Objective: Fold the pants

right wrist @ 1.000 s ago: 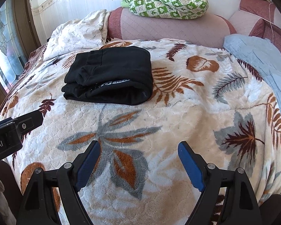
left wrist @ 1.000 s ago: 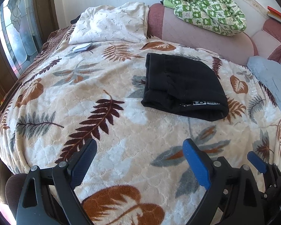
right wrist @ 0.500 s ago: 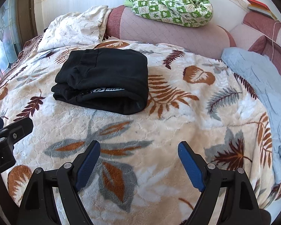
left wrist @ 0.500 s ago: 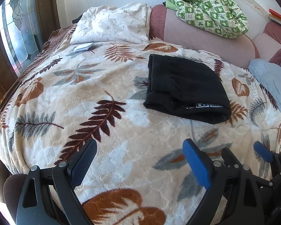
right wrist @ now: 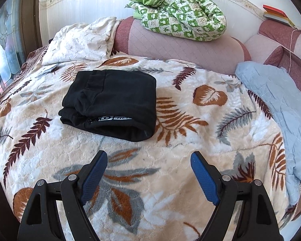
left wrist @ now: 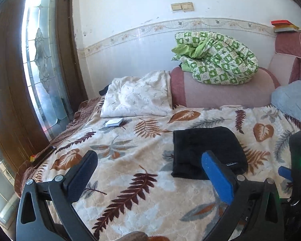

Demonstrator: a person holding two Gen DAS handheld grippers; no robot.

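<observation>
The black pants (right wrist: 112, 100) lie folded into a compact rectangle on the leaf-patterned blanket (right wrist: 170, 144), a white label on the near edge. They also show in the left wrist view (left wrist: 206, 150), partly behind one blue finger. My left gripper (left wrist: 148, 172) is open and empty, held above the bed, short of the pants. My right gripper (right wrist: 148, 172) is open and empty, above the blanket, nearer than the pants and a little to their right. Part of the right gripper shows at the right edge of the left wrist view (left wrist: 299, 160).
A white pillow (left wrist: 136, 96) and a pink headboard bolster (right wrist: 180, 46) with a green checked quilt (right wrist: 178, 14) lie at the far side. A light blue blanket (right wrist: 279, 108) covers the right edge. A small booklet (left wrist: 114, 122) lies near the pillow. A door with stained glass (left wrist: 42, 76) stands left.
Both grippers have pulled back and tilted up from the pants, so the wall and door come into the left view. The pants have not moved. Both grippers stay open.
</observation>
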